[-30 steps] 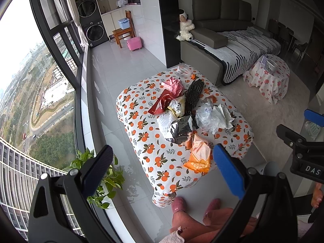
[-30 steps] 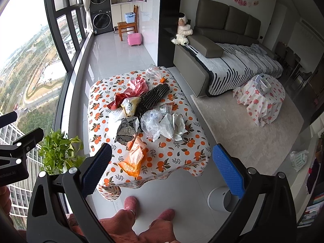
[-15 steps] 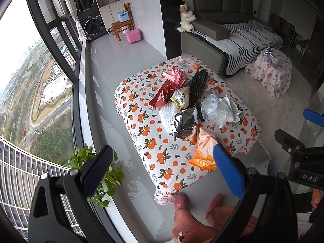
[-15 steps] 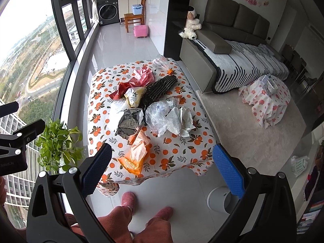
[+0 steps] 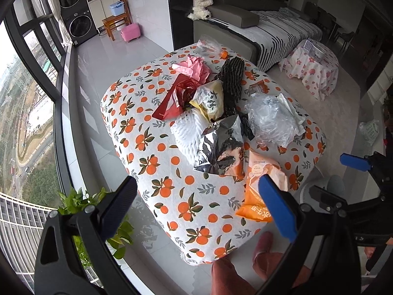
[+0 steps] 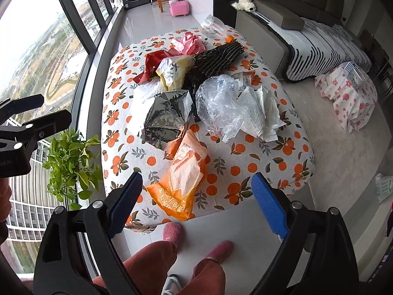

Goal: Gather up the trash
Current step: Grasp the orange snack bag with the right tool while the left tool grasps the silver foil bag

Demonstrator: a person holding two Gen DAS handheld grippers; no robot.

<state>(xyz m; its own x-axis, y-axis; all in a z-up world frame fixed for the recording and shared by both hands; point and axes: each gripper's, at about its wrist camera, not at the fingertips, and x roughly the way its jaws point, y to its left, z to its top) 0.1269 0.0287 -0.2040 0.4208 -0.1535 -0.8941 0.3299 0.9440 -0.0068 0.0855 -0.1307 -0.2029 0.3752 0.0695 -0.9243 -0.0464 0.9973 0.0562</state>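
Blue-padded right tongs [image 6: 196,196] closing slightly, gaping wide, empty, above orange bag [image 6: 181,179].

text: I read none for certain | orange bag [image 6: 181,186] at table's [image 6: 270,157] near edge: large white Chinese characters, illegible to me

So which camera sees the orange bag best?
The right wrist view. There the orange bag lies whole between the open tool's fingers, near the table's front edge. In the left wrist view the bag sits to the side, and the left tool's blue finger covers part of it.
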